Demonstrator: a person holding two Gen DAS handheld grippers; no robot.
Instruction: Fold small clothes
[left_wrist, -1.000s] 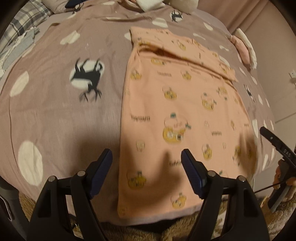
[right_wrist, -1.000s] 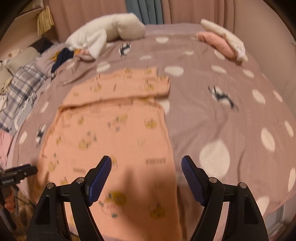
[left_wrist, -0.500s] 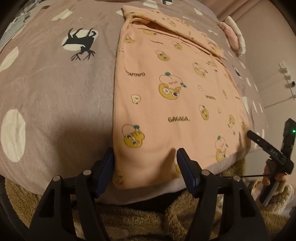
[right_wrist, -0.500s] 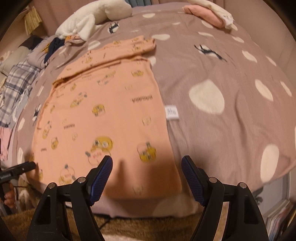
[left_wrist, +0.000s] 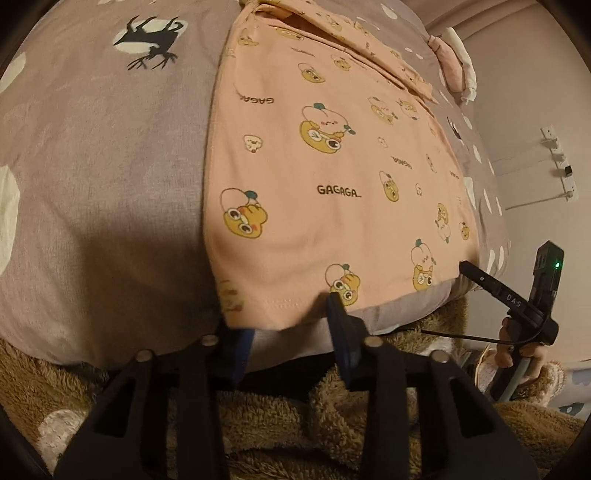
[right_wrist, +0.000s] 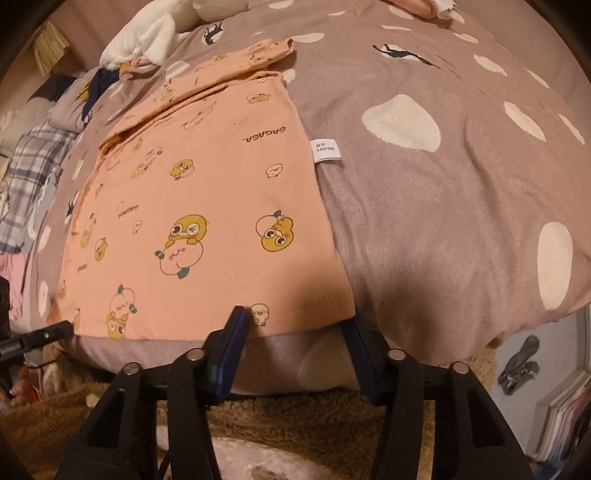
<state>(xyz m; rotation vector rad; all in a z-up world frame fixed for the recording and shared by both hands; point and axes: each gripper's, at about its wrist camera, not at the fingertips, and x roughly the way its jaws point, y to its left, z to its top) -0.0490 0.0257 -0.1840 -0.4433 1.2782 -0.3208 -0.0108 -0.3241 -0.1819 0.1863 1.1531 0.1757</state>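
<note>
Closing in on the near hem, both tools have dropped from hovering over the middle of the peach printed top (left_wrist: 332, 177) to its bottom edge at the front lip of the bed (left_wrist: 92, 184) within the last second. The left hand-held gripper (left_wrist: 288, 325) now straddles the hem at the garment's left corner, jaws apart with cloth between the pads but not yet pinched. The right hand-held gripper (right_wrist: 295, 332) brackets the opposite corner the same way, open and gripping nothing. The top lies flat on the spotted cover, sleeve (right_wrist: 236, 62) already laid across the far end, size tag (right_wrist: 325, 150) sticking out at its right edge. That placement suggests the bottom-up fold is about to begin; both corners need a clean pinch first
</note>
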